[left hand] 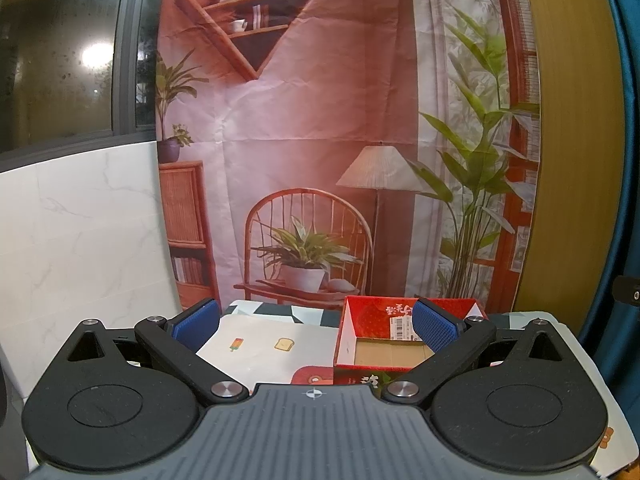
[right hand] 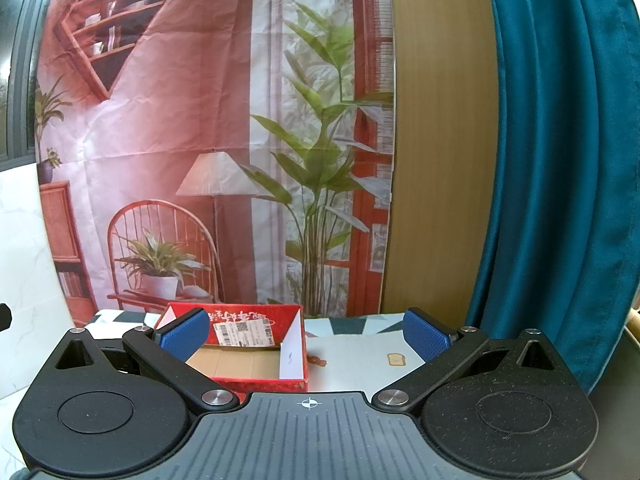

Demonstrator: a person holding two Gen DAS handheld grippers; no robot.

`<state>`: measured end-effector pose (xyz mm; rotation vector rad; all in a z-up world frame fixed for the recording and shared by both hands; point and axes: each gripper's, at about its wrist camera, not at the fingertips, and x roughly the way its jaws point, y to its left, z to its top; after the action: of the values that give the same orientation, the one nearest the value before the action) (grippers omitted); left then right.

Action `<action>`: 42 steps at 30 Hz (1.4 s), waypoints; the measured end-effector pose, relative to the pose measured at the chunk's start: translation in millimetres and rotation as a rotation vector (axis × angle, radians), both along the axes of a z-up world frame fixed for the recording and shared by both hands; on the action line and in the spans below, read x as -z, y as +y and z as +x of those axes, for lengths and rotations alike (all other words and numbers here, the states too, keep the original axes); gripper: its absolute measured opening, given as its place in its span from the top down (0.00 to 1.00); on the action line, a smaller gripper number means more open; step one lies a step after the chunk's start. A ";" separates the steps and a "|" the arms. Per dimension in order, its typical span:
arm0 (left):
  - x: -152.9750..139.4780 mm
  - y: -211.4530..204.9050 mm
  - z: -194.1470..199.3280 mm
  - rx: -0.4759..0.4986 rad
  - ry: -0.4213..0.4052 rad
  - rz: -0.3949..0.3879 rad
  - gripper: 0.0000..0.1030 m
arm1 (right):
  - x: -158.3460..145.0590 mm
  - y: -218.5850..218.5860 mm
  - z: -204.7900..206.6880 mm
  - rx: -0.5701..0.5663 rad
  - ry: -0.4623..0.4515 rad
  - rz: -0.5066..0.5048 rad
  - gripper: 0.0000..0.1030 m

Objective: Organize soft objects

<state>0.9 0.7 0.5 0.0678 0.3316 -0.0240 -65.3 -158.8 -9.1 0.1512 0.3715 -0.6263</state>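
- Red cardboard box with brown corrugated floor, open top, stands on the bench near its far edge, in front of a printed fabric backdrop showing chair, lamp and plants.
- Box interior: nothing visible inside; white barcode label on the far inner wall.
- Bench cover: pale cloth with small toast and ice-lolly prints.
- Left gripper: blue-padded fingers spread wide, holding nothing; the right finger overlaps the box in view.
- Right gripper: also spread wide, holding nothing.
- Teal curtain hangs right.
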 end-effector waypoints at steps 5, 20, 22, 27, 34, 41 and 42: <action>0.0 -0.8 0.6 0.001 0.001 0.001 0.00 | 0.1 -0.3 0.2 0.000 0.000 0.001 0.00; -2.5 1.9 1.2 0.004 0.001 0.002 0.00 | 0.2 -0.4 0.8 0.001 0.002 0.000 0.00; -2.6 1.9 2.0 0.005 0.004 0.004 0.00 | -0.4 -0.3 0.6 0.001 0.003 0.000 0.00; -3.0 2.3 1.3 0.004 0.008 0.007 0.00 | 0.5 -0.3 1.4 -0.001 0.004 0.002 0.00; -3.5 2.8 3.3 0.010 0.010 0.007 0.00 | 4.7 -0.9 3.3 0.001 0.008 0.001 0.00; -2.6 1.3 2.1 0.010 0.009 0.007 0.00 | 6.4 -1.6 2.9 -0.001 0.010 0.003 0.00; -2.7 1.2 2.2 0.011 0.011 0.008 0.00 | 7.0 -1.6 2.5 -0.001 0.010 0.003 0.00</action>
<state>3.2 2.0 3.2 0.0769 0.3419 -0.0341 -62.8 -160.4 -16.0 0.1508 0.3819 -0.6257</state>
